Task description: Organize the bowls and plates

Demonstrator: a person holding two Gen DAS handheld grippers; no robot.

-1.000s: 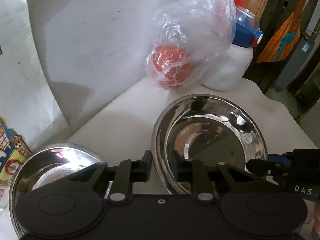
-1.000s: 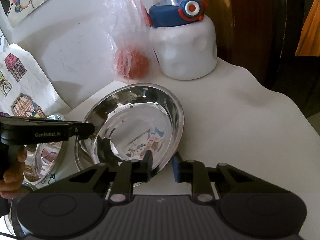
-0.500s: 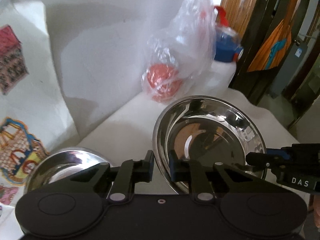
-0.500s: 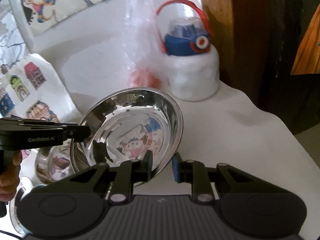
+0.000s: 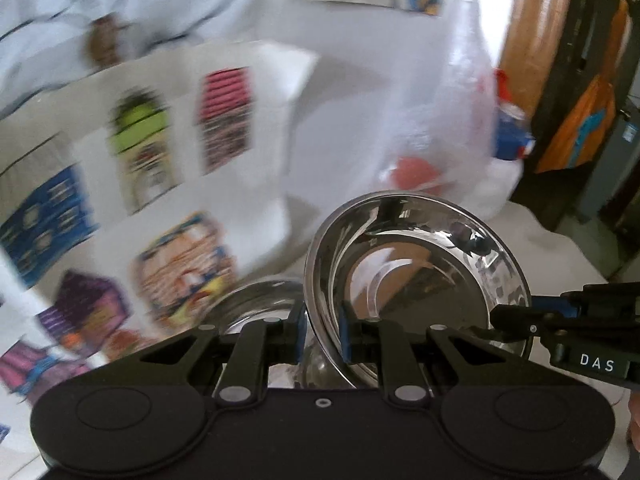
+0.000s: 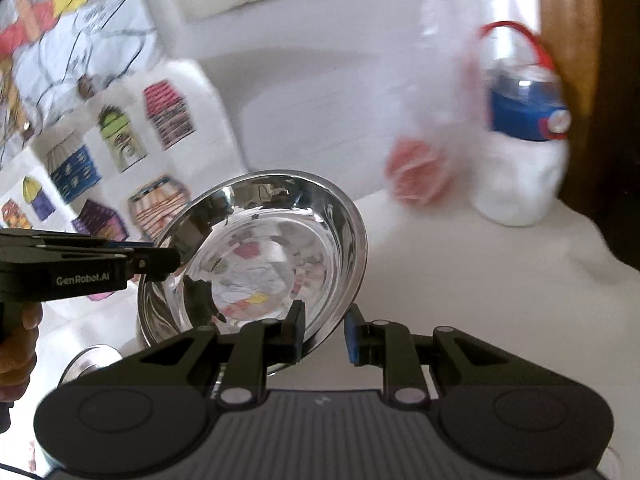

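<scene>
A shiny steel bowl [image 5: 416, 276] is held in the air between both grippers, tilted. My left gripper [image 5: 322, 338] is shut on its left rim. My right gripper [image 6: 324, 334] is shut on its right rim; it also shows at the right in the left wrist view [image 5: 560, 320]. The bowl shows in the right wrist view [image 6: 260, 252], with the left gripper [image 6: 160, 258] on its far rim. A second steel bowl [image 5: 260, 304] sits on the table below and to the left. Another steel rim [image 6: 94, 356] shows low at the left in the right wrist view.
A clear plastic bag with a red item [image 5: 416, 172] and a white jug with a blue lid [image 6: 524, 152] stand at the back of the white table [image 6: 480, 280]. Boards with coloured drawings [image 5: 140, 200] lean at the left. A dark doorway is at the right.
Both grippers have lifted the bowl off the table and carried it up and left, over the second bowl. The views are blurred with motion.
</scene>
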